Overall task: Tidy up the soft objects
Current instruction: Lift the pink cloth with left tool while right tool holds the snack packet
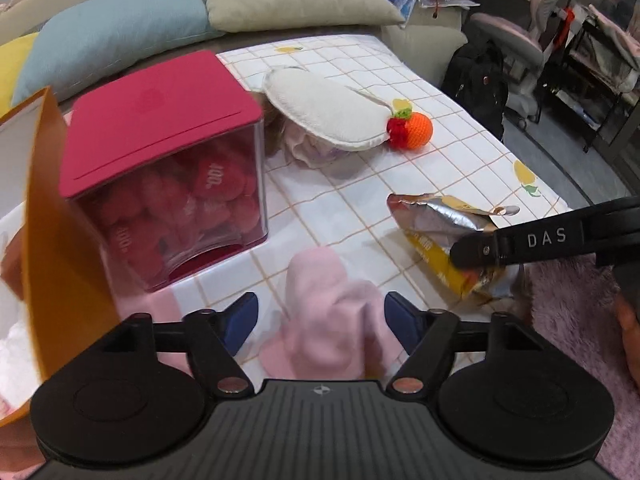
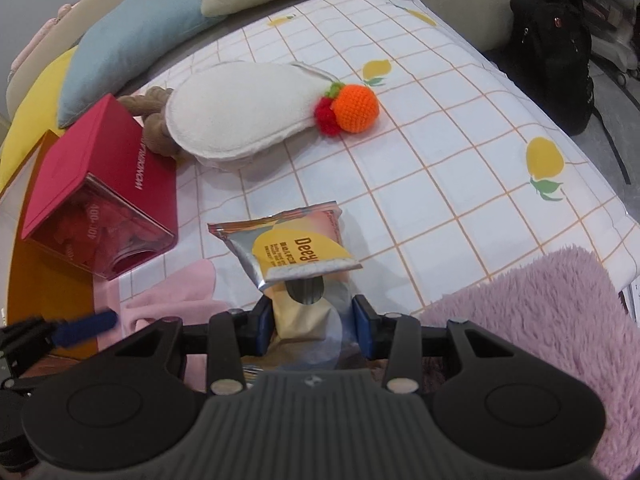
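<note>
A pink soft cloth (image 1: pixel 332 316) lies bunched on the checked table, between the spread fingers of my left gripper (image 1: pixel 320 320), which is open around it. It also shows in the right wrist view (image 2: pixel 180 296). My right gripper (image 2: pixel 314 320) is shut on a yellow and silver snack bag (image 2: pixel 296 248), seen in the left wrist view (image 1: pixel 448 236) too. A white soft pad (image 2: pixel 240 112) lies over a brown plush toy (image 2: pixel 154 120), with an orange and red crochet fruit (image 2: pixel 352 108) beside it.
A clear box with a red lid (image 1: pixel 160 176) full of red soft pieces stands at the left. An orange bin (image 1: pixel 60 240) is at the far left. A fluffy purple rug (image 2: pixel 540 340) lies at the right. Pillows (image 1: pixel 120 28) line the back.
</note>
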Demonstrator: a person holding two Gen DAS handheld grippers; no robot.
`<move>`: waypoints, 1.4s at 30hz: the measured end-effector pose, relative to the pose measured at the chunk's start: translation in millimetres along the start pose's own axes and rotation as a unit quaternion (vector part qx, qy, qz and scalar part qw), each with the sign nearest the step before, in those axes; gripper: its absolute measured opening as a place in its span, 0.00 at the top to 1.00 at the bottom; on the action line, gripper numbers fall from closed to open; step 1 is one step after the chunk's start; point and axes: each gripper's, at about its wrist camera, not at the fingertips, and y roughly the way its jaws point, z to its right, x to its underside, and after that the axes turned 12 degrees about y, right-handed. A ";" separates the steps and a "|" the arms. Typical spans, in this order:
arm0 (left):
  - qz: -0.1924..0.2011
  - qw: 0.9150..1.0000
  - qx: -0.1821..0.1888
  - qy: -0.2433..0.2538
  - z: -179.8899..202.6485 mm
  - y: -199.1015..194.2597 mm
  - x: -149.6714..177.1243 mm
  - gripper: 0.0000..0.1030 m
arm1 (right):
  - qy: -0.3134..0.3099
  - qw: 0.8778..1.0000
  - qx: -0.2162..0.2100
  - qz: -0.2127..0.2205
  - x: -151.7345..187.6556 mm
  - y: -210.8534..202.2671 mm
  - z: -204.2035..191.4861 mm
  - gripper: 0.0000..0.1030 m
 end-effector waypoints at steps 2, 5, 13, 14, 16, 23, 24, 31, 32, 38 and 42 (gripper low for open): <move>-0.016 1.000 -0.007 -0.003 1.4 11.8 1.0 0.17 | -0.004 1.000 0.005 0.001 0.3 0.3 -1.5 0.61; -0.030 0.999 -0.006 -0.012 1.5 23.4 9.0 0.16 | -0.013 1.000 0.015 0.003 1.3 1.4 -4.2 0.61; -0.021 1.000 -0.012 0.008 3.0 30.3 28.2 0.13 | -0.019 1.000 0.019 0.000 1.7 3.1 -5.6 0.61; -0.022 1.000 -0.013 0.012 3.7 30.2 27.9 0.15 | -0.021 1.000 0.020 -0.001 1.7 3.4 -6.2 0.61; -0.025 0.999 -0.016 0.020 6.5 30.7 26.5 0.18 | -0.024 0.999 0.023 -0.002 1.8 4.5 -7.3 0.61; -0.011 0.998 -0.004 0.059 19.3 26.0 23.9 0.63 | -0.032 0.999 0.028 -0.001 2.5 4.9 -8.8 0.61; -0.010 0.998 -0.003 0.062 20.0 26.4 23.4 0.72 | -0.033 0.999 0.029 -0.002 2.6 5.0 -8.9 0.61; -0.009 0.999 -0.004 0.040 11.8 20.6 21.6 0.94 | -0.048 0.998 0.031 0.006 4.8 2.0 -11.8 0.61; -0.002 0.999 -0.004 0.036 10.0 16.5 21.4 0.94 | -0.052 0.998 0.030 0.010 5.3 0.5 -13.0 0.61; 0.055 0.998 0.007 0.005 -2.3 -30.3 11.9 0.94 | -0.075 0.996 0.026 0.038 9.1 -12.5 -21.0 0.61; 0.092 0.996 0.007 -0.017 -13.7 -64.3 6.1 0.94 | -0.081 0.995 0.019 0.060 11.1 -26.8 -26.3 0.62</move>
